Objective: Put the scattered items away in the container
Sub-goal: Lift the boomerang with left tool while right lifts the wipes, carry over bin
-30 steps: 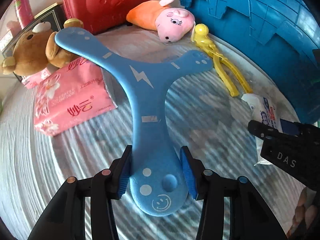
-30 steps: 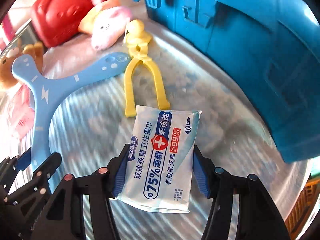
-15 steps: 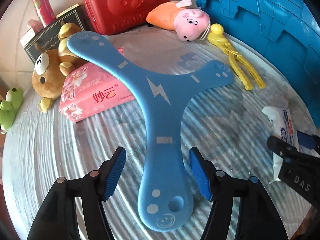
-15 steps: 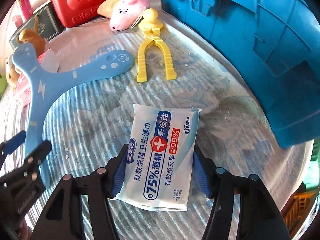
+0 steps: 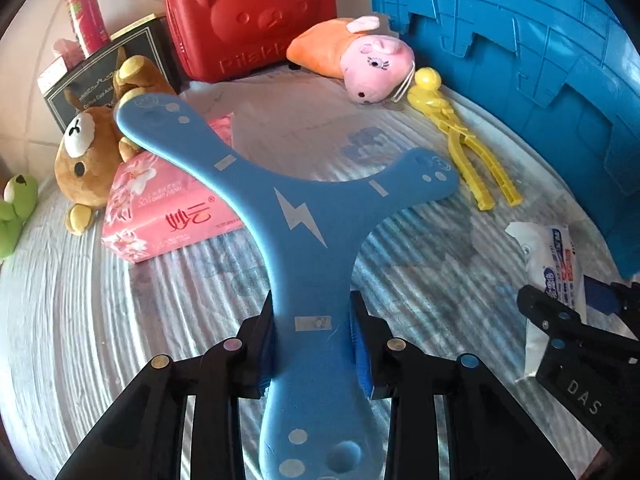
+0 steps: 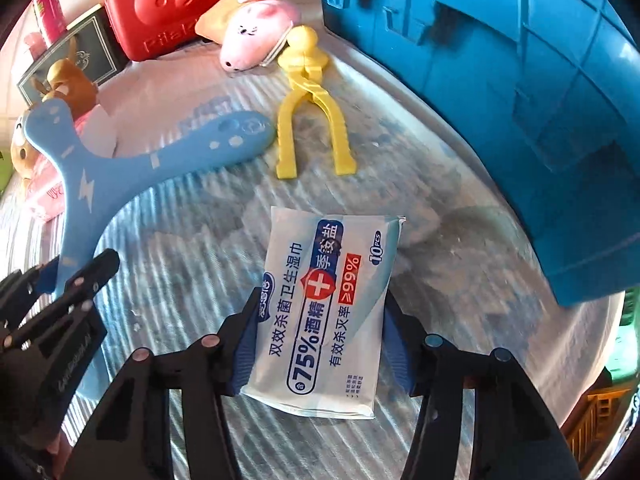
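My left gripper (image 5: 314, 344) is shut on one arm of a blue three-armed boomerang (image 5: 296, 208), which also shows in the right wrist view (image 6: 120, 160). My right gripper (image 6: 320, 344) is shut on a white pack of wet wipes (image 6: 324, 300), also seen in the left wrist view (image 5: 556, 276). The big blue container (image 5: 540, 60) stands at the right, its wall close beside the right gripper (image 6: 500, 100).
On the table lie a yellow clip toy (image 5: 460, 140), a pink pig plush (image 5: 360, 60), a pink tissue pack (image 5: 168, 208), a brown bear plush (image 5: 88, 152), a green frog toy (image 5: 16, 208), a red bear case (image 5: 248, 16) and a dark box (image 5: 100, 80).
My left gripper opened, slid further up the boomerang arm and has closed on it again. My right gripper keeps its hold on the wipes and has lifted slightly.
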Motion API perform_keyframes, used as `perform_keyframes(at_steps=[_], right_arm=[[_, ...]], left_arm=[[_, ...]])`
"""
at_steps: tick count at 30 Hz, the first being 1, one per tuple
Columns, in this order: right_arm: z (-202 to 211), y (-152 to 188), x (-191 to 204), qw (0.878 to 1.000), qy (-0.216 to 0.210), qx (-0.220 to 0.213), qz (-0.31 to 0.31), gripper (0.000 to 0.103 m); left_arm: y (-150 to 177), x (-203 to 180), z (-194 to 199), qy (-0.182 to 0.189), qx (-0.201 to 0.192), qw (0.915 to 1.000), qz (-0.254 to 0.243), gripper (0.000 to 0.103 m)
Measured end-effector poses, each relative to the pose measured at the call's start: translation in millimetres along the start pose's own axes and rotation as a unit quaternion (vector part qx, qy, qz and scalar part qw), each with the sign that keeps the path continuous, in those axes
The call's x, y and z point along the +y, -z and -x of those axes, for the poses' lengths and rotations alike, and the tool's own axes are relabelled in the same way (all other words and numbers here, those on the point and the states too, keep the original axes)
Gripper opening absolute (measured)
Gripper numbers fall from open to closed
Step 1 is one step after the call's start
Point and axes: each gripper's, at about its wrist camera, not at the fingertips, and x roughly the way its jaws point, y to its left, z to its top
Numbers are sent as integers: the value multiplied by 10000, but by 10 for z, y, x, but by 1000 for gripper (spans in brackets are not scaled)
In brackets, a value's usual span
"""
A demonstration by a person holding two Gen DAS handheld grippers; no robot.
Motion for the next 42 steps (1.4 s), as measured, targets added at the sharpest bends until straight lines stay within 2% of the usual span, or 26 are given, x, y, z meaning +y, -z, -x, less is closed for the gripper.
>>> perform_keyframes(at_steps=[7, 13, 21, 26, 29, 33, 37, 42], right_arm=[[322, -167, 124, 9990, -106, -407, 158, 54], [837, -333, 279, 9951, -192, -906, 355, 54], [1657, -592, 444, 9844, -242, -1636, 600, 54], [2193, -781, 364, 9724, -162, -2219, 705, 54], [2497, -894, 237, 9639, -155, -2554, 735, 54], [2898, -1020, -134, 9500, -157, -3038, 709, 54], [3193, -1154, -758, 9371, -108, -3422, 677, 54], [3325, -1366, -1714, 9303, 65, -3616, 615, 54]], left_arm=[[-138, 202, 519, 77, -527, 9982, 286, 31], [-278, 382, 1024, 111, -992, 9941, 422, 31], [-499, 588, 1661, 120, -1346, 9887, 649, 31], [-646, 528, 2080, 123, -1731, 9819, 755, 31], [-765, 336, 2347, 207, -2031, 9762, 733, 31], [-952, -94, 2683, 336, -2432, 9670, 688, 31], [-1193, -712, 2952, 369, -2775, 9575, 695, 31], [-1544, -1550, 3147, 471, -2901, 9540, 598, 31]])
